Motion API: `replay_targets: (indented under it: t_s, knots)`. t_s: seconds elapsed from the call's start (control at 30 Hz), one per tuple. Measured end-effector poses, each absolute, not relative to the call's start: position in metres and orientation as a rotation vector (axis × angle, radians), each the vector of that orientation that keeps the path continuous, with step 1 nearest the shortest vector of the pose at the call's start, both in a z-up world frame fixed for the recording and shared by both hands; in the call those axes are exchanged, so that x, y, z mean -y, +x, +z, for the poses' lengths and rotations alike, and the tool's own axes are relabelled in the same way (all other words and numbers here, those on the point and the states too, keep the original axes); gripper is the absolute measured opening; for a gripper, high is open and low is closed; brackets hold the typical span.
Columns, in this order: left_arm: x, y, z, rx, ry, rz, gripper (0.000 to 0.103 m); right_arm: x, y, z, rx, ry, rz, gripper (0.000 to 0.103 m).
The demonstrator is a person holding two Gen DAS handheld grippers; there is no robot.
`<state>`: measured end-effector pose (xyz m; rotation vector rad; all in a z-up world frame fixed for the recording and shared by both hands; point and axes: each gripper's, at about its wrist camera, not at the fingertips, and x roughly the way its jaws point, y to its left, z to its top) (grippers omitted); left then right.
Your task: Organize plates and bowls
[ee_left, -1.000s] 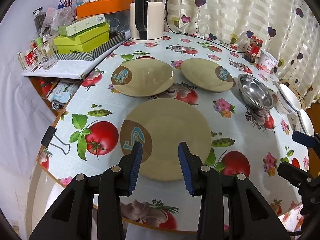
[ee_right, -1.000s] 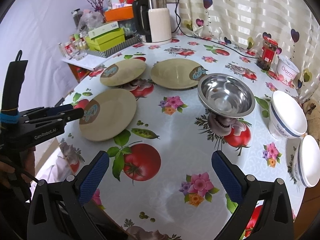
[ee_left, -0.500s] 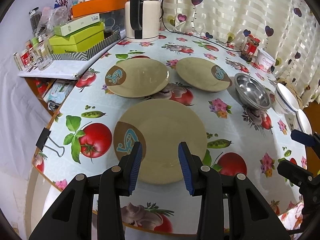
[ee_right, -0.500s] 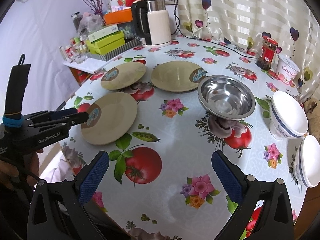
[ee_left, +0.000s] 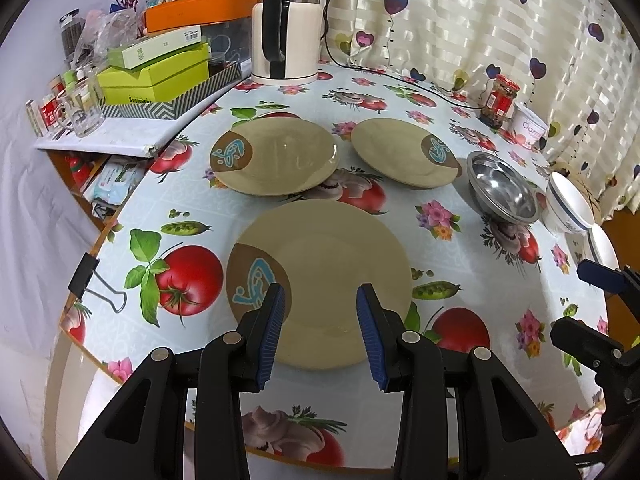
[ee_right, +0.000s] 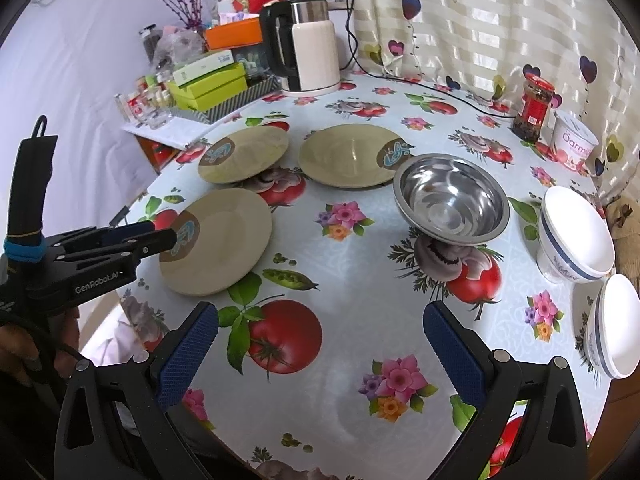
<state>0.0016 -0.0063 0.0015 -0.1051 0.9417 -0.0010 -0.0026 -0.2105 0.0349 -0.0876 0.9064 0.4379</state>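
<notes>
Three tan plates with a brown and blue emblem lie on the table. The nearest plate sits just ahead of my left gripper, which is open and empty, hovering over its near rim. Two more plates lie behind it. A steel bowl stands to the right, then two white bowls. My right gripper is wide open and empty above the tablecloth. The left gripper shows in the right wrist view.
An electric kettle stands at the back. Green boxes and glass jars sit on a side shelf at left. A red jar and a yoghurt tub stand at the back right. A binder clip holds the tablecloth edge.
My left gripper has drawn back a little from the nearest plate and risen slightly. Its jaws stay open. The right gripper has barely moved.
</notes>
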Motion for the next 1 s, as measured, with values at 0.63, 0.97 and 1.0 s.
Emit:
replay_targets:
  t_s: [0.63, 0.97, 1.0]
  knots:
    - [0.005, 0.007, -0.001, -0.951, -0.103, 0.0, 0.039, 0.21, -0.001, 0.035, -0.909, -0.08, 0.432, 0.103]
    - [0.006, 0.01, -0.004, -0.95, -0.111, -0.013, 0.039, 0.209, 0.005, 0.034, -0.912, -0.078, 0.427, 0.103]
    - [0.006, 0.011, -0.004, -0.95, -0.112, -0.015, 0.039, 0.209, 0.005, 0.034, -0.913, -0.078, 0.426, 0.103]
